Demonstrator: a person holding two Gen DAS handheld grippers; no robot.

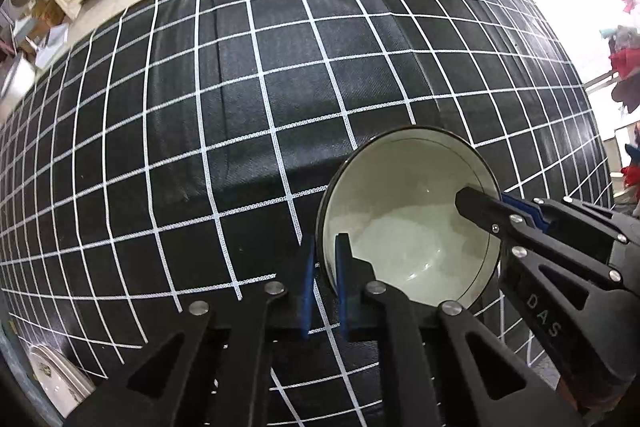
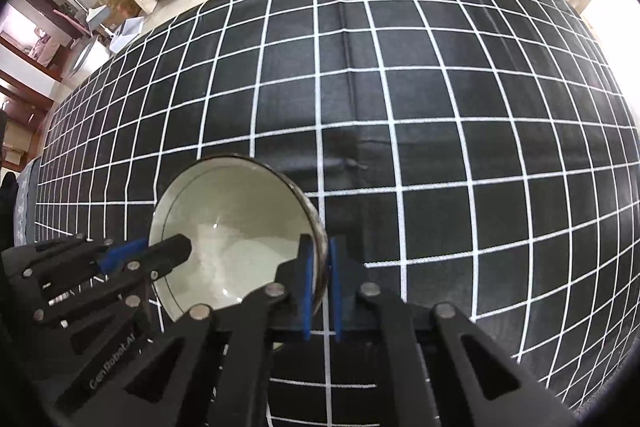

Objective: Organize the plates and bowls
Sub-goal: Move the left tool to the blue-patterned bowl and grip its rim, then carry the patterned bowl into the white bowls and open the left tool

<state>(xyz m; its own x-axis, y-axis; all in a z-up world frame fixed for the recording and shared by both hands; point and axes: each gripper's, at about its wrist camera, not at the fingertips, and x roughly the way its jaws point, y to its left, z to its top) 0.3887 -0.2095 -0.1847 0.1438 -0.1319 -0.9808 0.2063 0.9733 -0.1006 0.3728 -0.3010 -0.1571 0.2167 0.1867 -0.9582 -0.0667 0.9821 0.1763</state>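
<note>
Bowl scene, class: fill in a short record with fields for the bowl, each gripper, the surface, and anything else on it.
bowl: pale inside, dark rim, empty, upright
left gripper: shut on the bowl's left rim, one finger inside, one outside
right gripper: shut on the bowl's right rim, likewise
surface: black cloth with white grid
other: a white plate at the cloth's near left edge, partly seen
bowl lifted or resting: cannot tell

Both wrist cameras look steeply down, close over the checked worktop (image 1: pixel 280 87), sharing the bowl (image 1: pixel 408 219) at lower frame.
</note>
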